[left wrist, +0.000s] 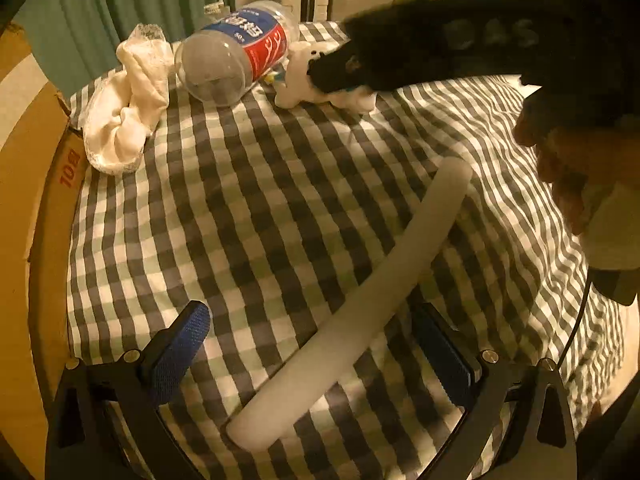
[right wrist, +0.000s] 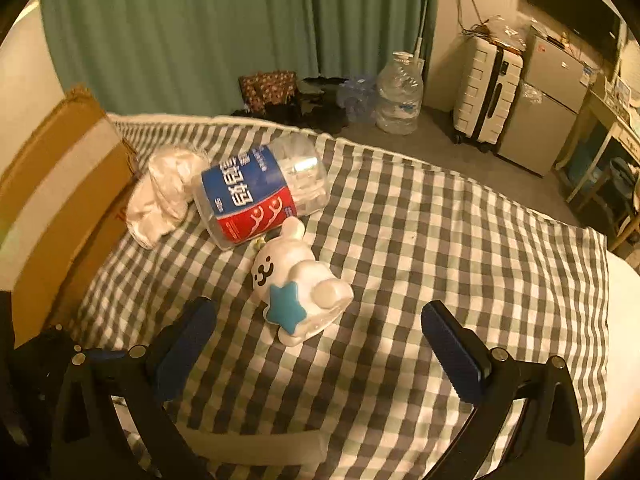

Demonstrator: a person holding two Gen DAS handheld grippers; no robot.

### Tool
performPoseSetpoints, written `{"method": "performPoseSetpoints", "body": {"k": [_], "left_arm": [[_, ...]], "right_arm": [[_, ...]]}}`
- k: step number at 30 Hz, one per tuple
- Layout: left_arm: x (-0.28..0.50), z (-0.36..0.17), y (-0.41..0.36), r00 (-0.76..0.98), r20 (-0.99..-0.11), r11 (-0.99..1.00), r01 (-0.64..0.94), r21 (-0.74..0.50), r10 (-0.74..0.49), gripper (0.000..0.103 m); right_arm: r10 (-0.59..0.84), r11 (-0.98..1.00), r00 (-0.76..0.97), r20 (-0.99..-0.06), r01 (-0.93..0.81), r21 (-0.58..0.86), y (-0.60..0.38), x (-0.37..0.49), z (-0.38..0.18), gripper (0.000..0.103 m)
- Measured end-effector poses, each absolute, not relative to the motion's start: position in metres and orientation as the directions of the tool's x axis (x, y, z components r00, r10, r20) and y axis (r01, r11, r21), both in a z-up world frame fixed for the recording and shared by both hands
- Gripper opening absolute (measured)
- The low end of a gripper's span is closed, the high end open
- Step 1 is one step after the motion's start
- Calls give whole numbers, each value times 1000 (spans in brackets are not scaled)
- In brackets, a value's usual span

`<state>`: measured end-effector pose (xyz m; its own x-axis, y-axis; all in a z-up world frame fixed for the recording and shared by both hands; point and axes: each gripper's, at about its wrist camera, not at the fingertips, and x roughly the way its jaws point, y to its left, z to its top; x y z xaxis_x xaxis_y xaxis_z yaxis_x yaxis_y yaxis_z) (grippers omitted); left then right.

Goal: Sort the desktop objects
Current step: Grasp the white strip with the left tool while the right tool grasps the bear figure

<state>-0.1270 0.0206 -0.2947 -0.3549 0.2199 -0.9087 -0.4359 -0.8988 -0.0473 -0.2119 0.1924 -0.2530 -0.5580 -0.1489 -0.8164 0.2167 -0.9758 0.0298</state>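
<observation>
The checked cloth covered a bed, and most of its middle lay bare in the left wrist view, with the clutter pushed toward the upper left of the frame. There a crumpled white cloth lay against a cardboard box that closed off the left edge. Just right of it a clear plastic jar with a blue and red label lay on its side, and a white toy figure lay just beside the jar.

The left gripper stood with its jaws spread wide and empty. A long white foam tube lay on the cloth, running from the bottom centre up toward the right, and its lower stretch passed between the two blue pads without touching either. The right gripper reached in from the upper right as a dark blur over the toy, with the hand holding it at the right edge.

The right wrist view gave what that blur hid: the right gripper was also wide open and held nothing, and the toy figure, with a blue star on its front, lay on the cloth ahead of the jaws. This view also showed the far edge of the bed, the floor beyond, a green curtain, a large water bottle and a white suitcase. Open cloth stretched to the right of the toy.
</observation>
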Motion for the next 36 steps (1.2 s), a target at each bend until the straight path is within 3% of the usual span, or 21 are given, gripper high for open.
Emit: {"method": "performPoseSetpoints", "body": {"k": [5,8,9,10,12,13,15,23,36], "left_arm": [[-124,-291,21,-368,-901,-893,-449,-43,228,85],[-121,-285,23,-369,-894,-880,-472,-55,254,53],[-121,-283,23,-360,-892,-875,-478,-76,275,39],[-121,-282,23,-347,-891,-870,-482,-100,294,26],[-119,-282,24,-323,-890,-864,-484,-135,320,19],[-118,-281,24,-323,-891,-865,-483,-136,320,16],[-115,-278,23,-325,-888,-865,-482,-141,325,11],[-103,-263,22,-355,-878,-876,-463,-133,321,10],[-97,-220,14,-469,-843,-905,-422,-47,262,10]], "right_arm": [[-141,-967,-542,-828,256,-2,178,-223,-265,103],[-139,-955,-533,-835,295,-30,168,-229,-276,100],[-136,-953,-520,-843,303,-33,166,-229,-281,95],[-134,-950,-499,-856,312,-33,165,-229,-287,76],[-135,-949,-492,-860,314,-31,168,-225,-290,64],[-132,-953,-498,-857,303,-29,171,-223,-287,51],[-142,-959,-486,-862,285,-3,176,-224,-282,51],[-174,-957,-500,-848,289,26,179,-210,-268,51],[-243,-959,-625,-742,269,88,189,-190,-205,51]]}}
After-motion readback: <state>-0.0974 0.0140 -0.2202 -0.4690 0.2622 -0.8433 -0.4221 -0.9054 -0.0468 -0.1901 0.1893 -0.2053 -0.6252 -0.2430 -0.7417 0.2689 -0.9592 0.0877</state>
